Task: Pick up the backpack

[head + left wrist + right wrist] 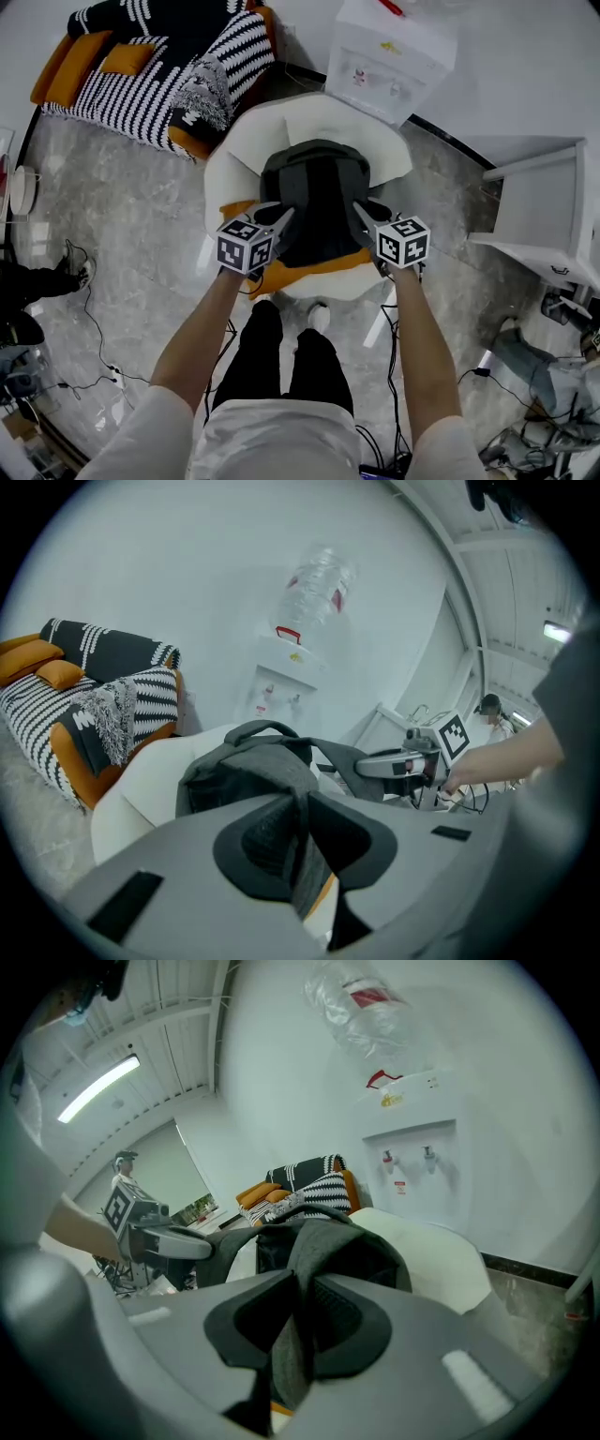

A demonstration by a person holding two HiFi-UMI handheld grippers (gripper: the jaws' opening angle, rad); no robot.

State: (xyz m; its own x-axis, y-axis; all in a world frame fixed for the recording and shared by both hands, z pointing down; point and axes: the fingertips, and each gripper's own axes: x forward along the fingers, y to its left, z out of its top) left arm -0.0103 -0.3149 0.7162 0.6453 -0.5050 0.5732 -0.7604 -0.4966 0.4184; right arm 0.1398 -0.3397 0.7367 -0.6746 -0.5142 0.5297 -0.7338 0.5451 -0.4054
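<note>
Jaws of the left gripper are pinched shut on one grey shoulder strap, and those of the right gripper on the other strap. Both straps run to a dark grey backpack, upright in a white armchair above its orange seat cushion. A clean lift likely calls for both hands rising evenly, grips firm, so the pack clears the chair's sides without swinging. Labels on the water dispenser behind are too small to read.
</note>
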